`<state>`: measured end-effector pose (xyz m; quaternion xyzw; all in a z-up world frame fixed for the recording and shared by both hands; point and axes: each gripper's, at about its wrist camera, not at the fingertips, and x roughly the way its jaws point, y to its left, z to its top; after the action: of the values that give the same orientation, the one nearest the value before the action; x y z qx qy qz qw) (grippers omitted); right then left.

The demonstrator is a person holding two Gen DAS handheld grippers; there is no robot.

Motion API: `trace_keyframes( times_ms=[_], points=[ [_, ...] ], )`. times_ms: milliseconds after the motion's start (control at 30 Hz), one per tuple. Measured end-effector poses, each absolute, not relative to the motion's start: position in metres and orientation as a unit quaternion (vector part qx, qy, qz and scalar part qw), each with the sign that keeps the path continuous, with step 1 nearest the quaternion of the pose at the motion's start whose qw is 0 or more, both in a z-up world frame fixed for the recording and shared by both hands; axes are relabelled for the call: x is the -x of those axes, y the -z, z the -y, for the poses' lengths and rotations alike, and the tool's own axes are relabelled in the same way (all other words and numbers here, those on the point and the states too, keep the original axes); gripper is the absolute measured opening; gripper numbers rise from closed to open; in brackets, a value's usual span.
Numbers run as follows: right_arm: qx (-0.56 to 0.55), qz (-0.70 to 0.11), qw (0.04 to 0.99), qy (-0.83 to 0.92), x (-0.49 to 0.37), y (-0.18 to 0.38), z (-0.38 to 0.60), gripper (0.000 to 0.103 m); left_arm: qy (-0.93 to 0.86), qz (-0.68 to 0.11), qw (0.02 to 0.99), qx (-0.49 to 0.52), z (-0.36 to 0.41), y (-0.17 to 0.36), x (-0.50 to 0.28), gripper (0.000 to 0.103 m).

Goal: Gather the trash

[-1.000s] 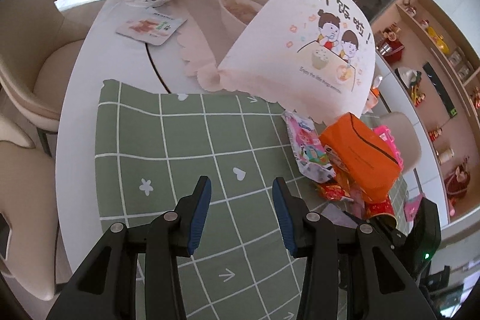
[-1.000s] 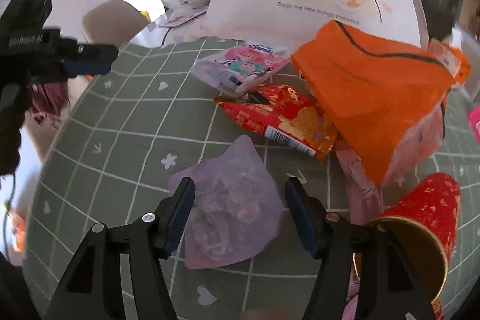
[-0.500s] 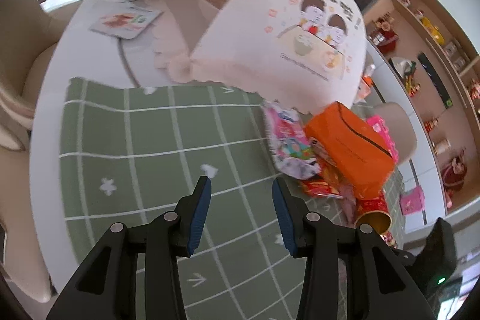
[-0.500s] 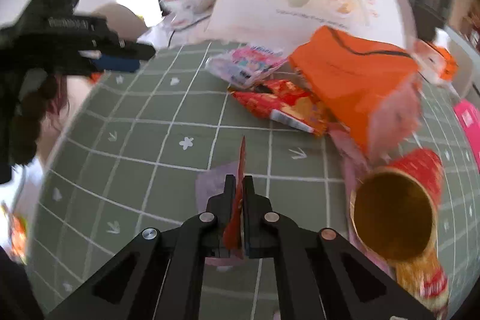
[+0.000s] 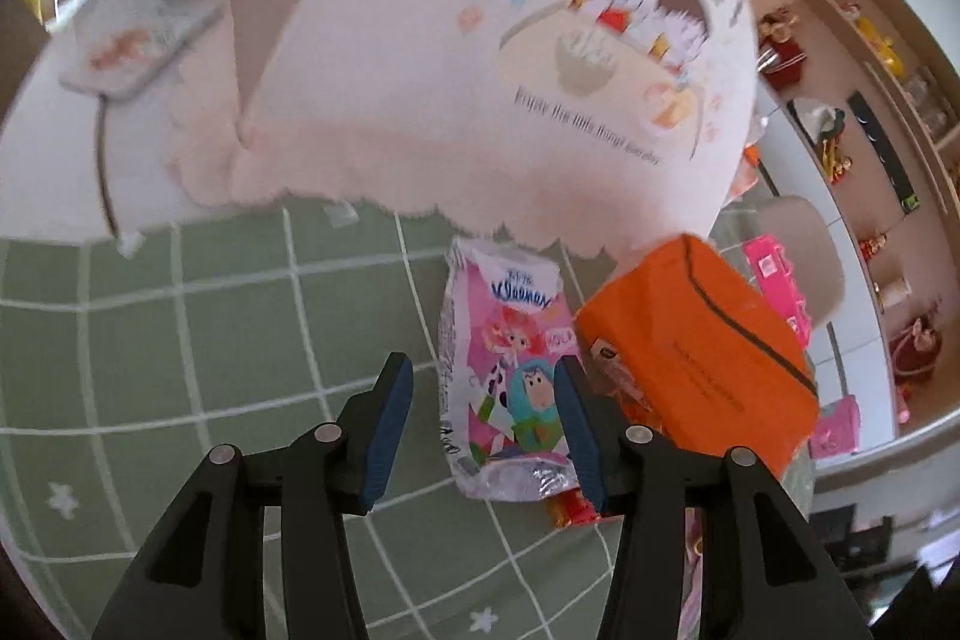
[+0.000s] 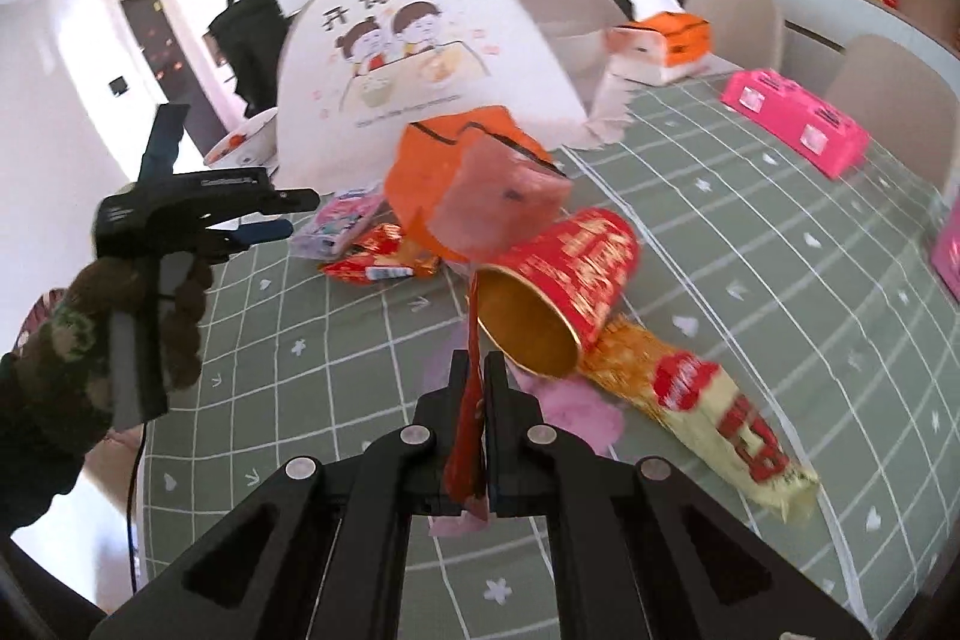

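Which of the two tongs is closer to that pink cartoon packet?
Left. The left tongs hang right over the pink packet, jaws opening with the packet between them. The right tongs are further off, by the red cup, shut on a red wrapper.

Trash scattered on the green checked tabletop

A thin red wrapper (image 6: 467,436) stands edge-up, pinched between the right fingers (image 6: 503,400). Just beyond them a red-and-gold paper cup (image 6: 561,292) lies on its side, mouth toward the fingers, with a yellow-red snack bag (image 6: 720,418) flat to its right. A pink cartoon tissue pack (image 5: 510,370) lies flat between the opening left fingers (image 5: 390,400), untouched.
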<state>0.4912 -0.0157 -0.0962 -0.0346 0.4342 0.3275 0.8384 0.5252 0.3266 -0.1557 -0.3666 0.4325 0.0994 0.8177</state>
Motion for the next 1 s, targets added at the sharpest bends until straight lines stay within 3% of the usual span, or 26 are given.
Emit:
trace_keyframes(
  times_ms=[100,133,167,267,600,1000],
  points=[
    [0.028,-0.434,0.842,-0.318,-0.482,0.097,0.021,0.003,-0.088,-0.441,0.805,0.386,-0.326,0.161,-0.526,0.049],
    [0.026,-0.435,0.843,-0.316,-0.480,0.097,0.021,0.003,-0.087,-0.442,0.804,0.388,-0.324,0.160,-0.525,0.039],
    [0.022,-0.435,0.844,-0.313,-0.477,0.097,0.021,0.003,-0.088,-0.442,0.803,0.390,-0.324,0.159,-0.524,0.022],
    [0.014,-0.433,0.848,-0.305,-0.468,0.093,0.022,0.003,-0.071,-0.430,0.809,0.395,-0.324,0.143,-0.520,0.009],
    [-0.025,-0.406,0.879,-0.248,-0.433,0.053,0.027,0.003,-0.001,-0.374,0.894,0.246,-0.283,0.039,-0.475,0.007],
    [-0.022,-0.319,0.935,-0.153,-0.370,-0.045,0.053,0.003,0.127,-0.283,0.945,0.104,-0.177,-0.066,-0.404,0.007]
  ],
)
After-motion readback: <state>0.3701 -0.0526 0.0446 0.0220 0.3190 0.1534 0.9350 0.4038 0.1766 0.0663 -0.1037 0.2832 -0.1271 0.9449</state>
